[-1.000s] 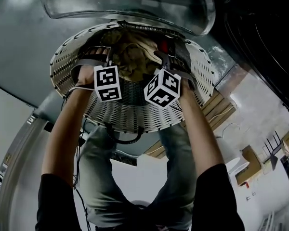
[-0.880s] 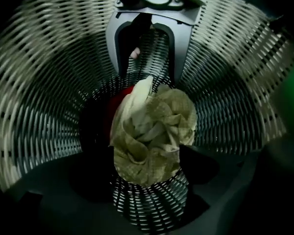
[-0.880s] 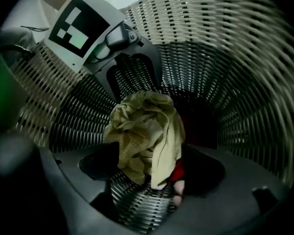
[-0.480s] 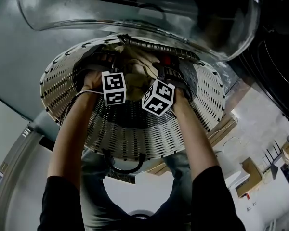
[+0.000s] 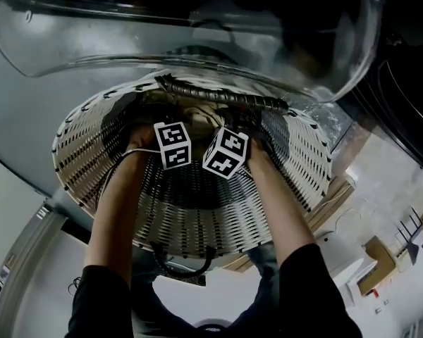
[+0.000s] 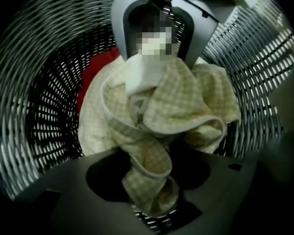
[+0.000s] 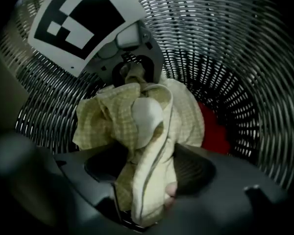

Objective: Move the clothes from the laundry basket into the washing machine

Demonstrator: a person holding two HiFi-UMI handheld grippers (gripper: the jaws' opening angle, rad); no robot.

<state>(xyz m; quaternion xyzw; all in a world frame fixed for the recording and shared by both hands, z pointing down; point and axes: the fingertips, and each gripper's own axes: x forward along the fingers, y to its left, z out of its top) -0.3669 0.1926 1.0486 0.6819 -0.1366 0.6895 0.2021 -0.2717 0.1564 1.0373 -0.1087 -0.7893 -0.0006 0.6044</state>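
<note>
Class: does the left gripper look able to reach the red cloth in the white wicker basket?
Probably not: the left gripper, jaws just closing, pinches the pale checked cloth lying over the red cloth.

In the head view, the marker cubes (image 5: 173,145) inside the laundry basket (image 5: 197,210) cover the jaws of the left gripper (image 6: 149,199) and right gripper (image 7: 142,202). Both pairs have just been closing on the checked cloth (image 6: 186,97) between them, and their tips are buried in its folds. Under that cloth in the basket, a red garment (image 6: 95,75) shows only an edge. Above the basket, the washer's glass door (image 5: 197,41) runs off the top of the view.
</note>
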